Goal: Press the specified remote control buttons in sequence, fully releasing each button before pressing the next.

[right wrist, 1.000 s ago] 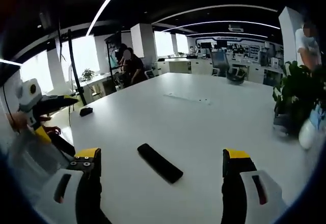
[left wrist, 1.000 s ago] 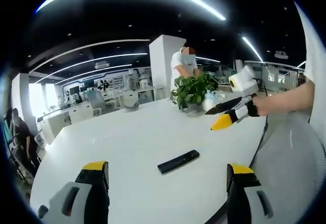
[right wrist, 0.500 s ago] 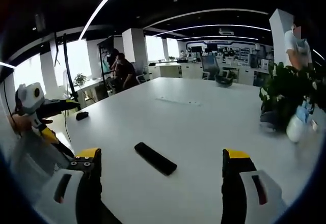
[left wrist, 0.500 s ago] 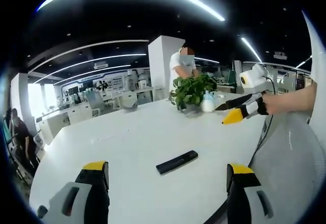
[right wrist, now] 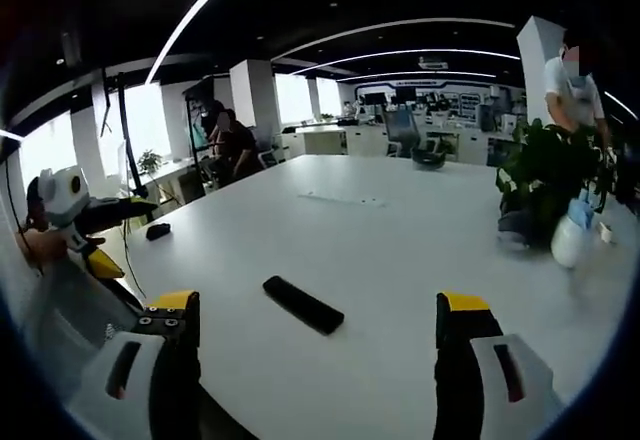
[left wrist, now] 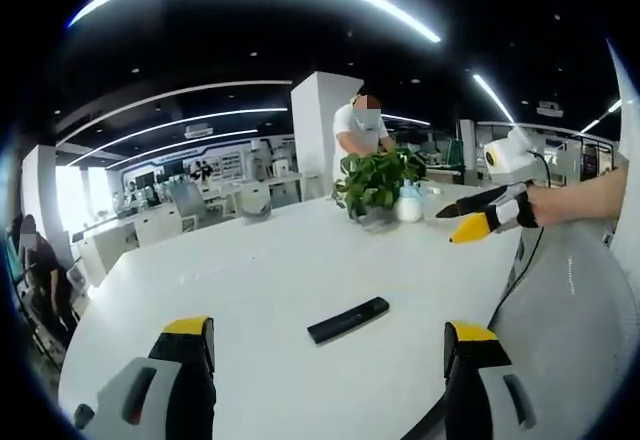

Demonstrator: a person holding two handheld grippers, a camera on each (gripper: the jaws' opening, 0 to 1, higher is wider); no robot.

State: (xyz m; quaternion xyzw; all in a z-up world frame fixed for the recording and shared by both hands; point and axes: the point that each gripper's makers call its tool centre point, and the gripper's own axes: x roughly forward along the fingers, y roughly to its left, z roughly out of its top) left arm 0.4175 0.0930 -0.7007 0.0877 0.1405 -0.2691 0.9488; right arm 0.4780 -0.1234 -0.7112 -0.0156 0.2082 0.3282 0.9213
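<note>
My left gripper [left wrist: 328, 375] and right gripper [right wrist: 312, 375] both hover with jaws spread, holding nothing. The remote control [left wrist: 347, 319] lies flat on the white table [left wrist: 250, 260] just ahead, between my jaws (kept unobstructed so its buttons stay visible); no press begun.

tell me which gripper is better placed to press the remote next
Neither clearly: the remote lies untouched between each view's open jaws. Slight lean to the left gripper; the right gripper hangs high above the table.

left gripper [left wrist: 330, 360] grey body, black fingers [left wrist: 188, 375] with yellow tips, right gripper [right wrist: 318, 355] same, black cable, person's white sleeve [left wrist: 575, 310]
</note>
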